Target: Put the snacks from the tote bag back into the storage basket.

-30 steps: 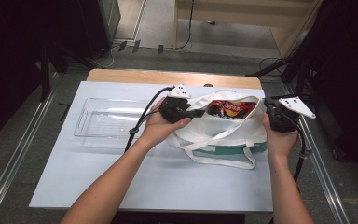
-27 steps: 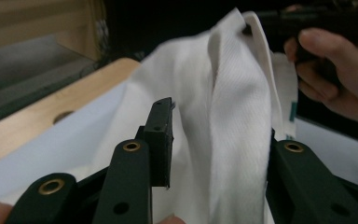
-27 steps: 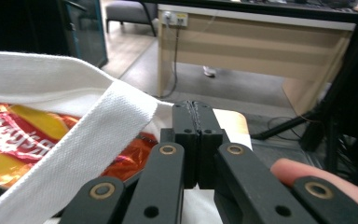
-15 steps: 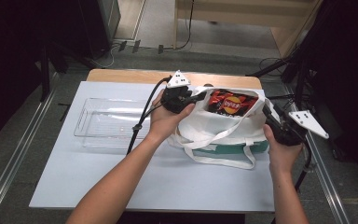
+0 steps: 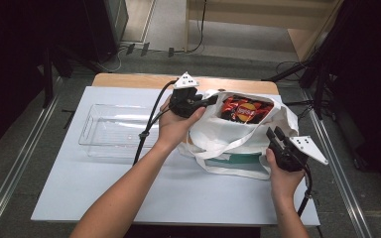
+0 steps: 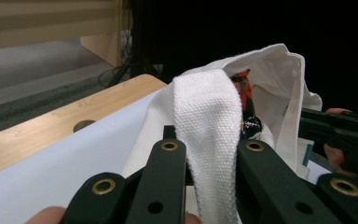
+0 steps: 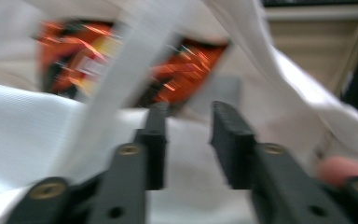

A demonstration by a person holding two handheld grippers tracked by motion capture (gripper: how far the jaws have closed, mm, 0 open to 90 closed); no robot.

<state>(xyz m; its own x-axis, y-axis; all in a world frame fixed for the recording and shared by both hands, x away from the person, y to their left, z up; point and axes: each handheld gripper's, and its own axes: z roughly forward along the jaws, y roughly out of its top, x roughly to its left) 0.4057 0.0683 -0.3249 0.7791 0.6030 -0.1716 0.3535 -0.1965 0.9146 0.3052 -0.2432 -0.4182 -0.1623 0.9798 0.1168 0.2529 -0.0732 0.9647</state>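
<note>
A white cloth tote bag (image 5: 228, 136) stands open on the table, with red snack packets (image 5: 243, 109) showing inside. My left gripper (image 5: 213, 100) is at the bag's left rim. In the left gripper view it (image 6: 209, 140) is shut on the bag's white webbing strap (image 6: 207, 102). My right gripper (image 5: 274, 131) is low at the bag's right front side, pointing at it. In the blurred right gripper view its jaws (image 7: 189, 121) have just been closing but stand apart, with nothing pinched between them and bag cloth beyond.
An empty clear plastic tray (image 5: 114, 131) lies left of the bag on the pale table top (image 5: 129, 198). A wooden strip (image 5: 129, 79) runs along the table's far edge. Metal rails flank the table, and cables and stands crowd the floor behind.
My right gripper has come away from the bag's right rim and dropped toward the table's front edge. The bag's mouth now gapes wider. The left gripper has barely moved.
</note>
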